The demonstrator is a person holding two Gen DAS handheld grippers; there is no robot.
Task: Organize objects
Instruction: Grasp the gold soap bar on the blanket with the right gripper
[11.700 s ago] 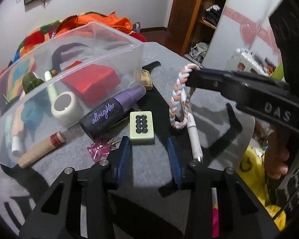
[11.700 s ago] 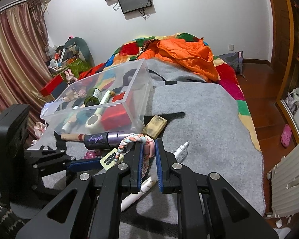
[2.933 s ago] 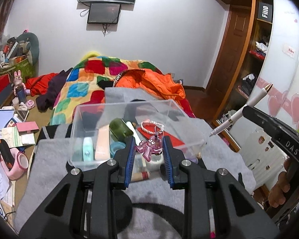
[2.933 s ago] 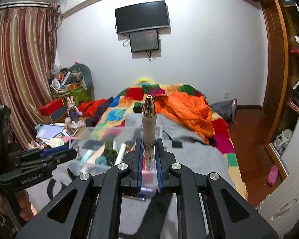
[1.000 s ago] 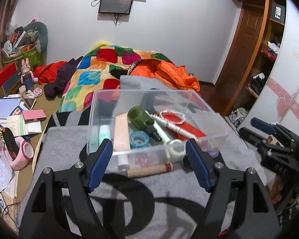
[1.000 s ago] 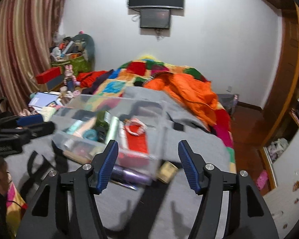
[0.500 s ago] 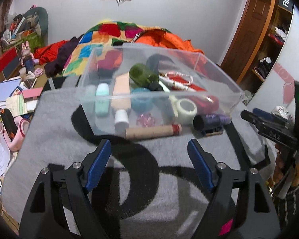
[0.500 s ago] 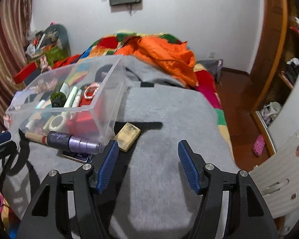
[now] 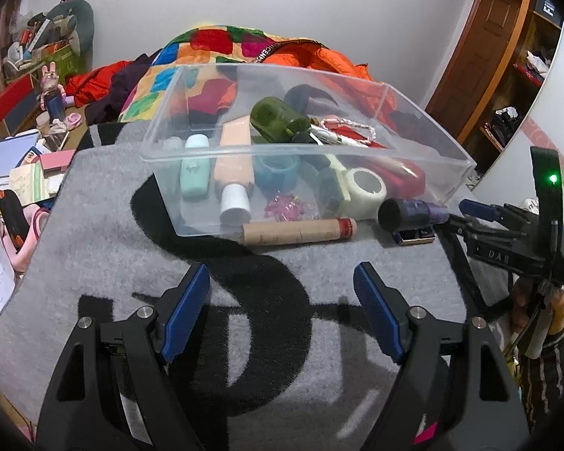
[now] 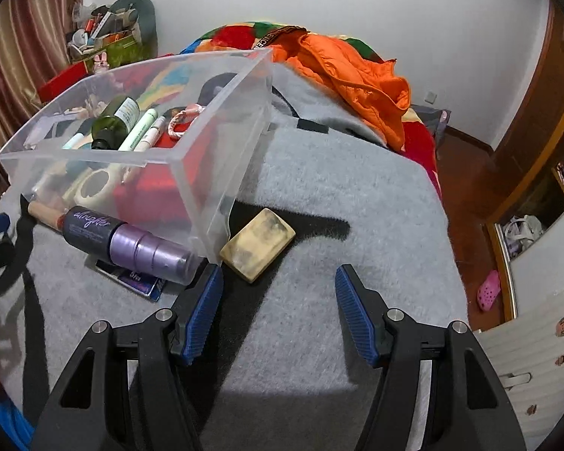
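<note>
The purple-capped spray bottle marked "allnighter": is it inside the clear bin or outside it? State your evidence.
Outside. The spray bottle lies on its side on the grey blanket, against the outer wall of the clear bin.

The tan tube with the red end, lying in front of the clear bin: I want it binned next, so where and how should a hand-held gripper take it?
Grip the tan tube mid-length, coming down from above with the left hand-held gripper, probably jaws across its narrow width. It lies flat on the grey blanket, close along the clear bin wall, so an end-on or side approach looks blocked.
</note>
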